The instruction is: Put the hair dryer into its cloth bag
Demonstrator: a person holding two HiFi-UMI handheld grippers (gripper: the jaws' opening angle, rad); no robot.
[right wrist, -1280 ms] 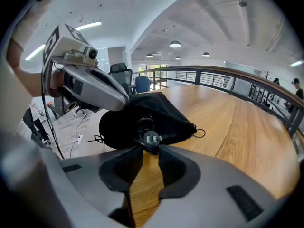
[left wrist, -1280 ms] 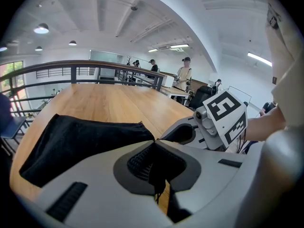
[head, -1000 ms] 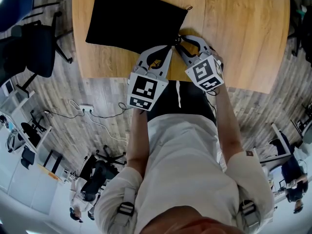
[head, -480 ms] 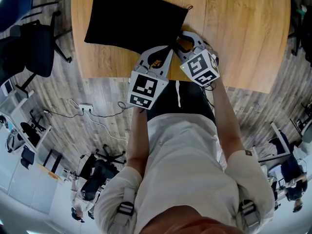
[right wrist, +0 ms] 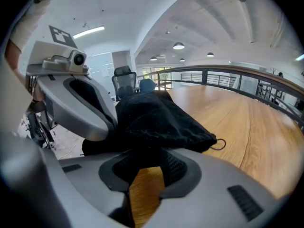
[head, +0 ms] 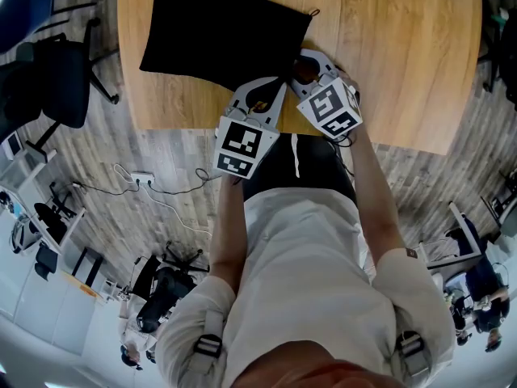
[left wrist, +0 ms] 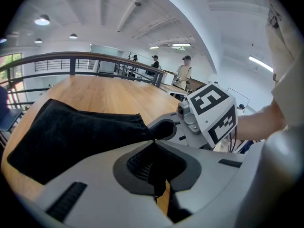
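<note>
While side by side at near table (head: 404,55) edge, gripping right-hand mouth of cloth bag (head: 218,31): left gripper (left wrist: 153,141) clamped tight on hem, right gripper (right wrist: 145,151) part-closed on bunched cloth

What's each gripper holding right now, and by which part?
Both hold the black cloth bag at the edge of its drawstring end. The left gripper is shut on a thin fold, and the right gripper seems to pinch thicker fabric beside it.
</note>
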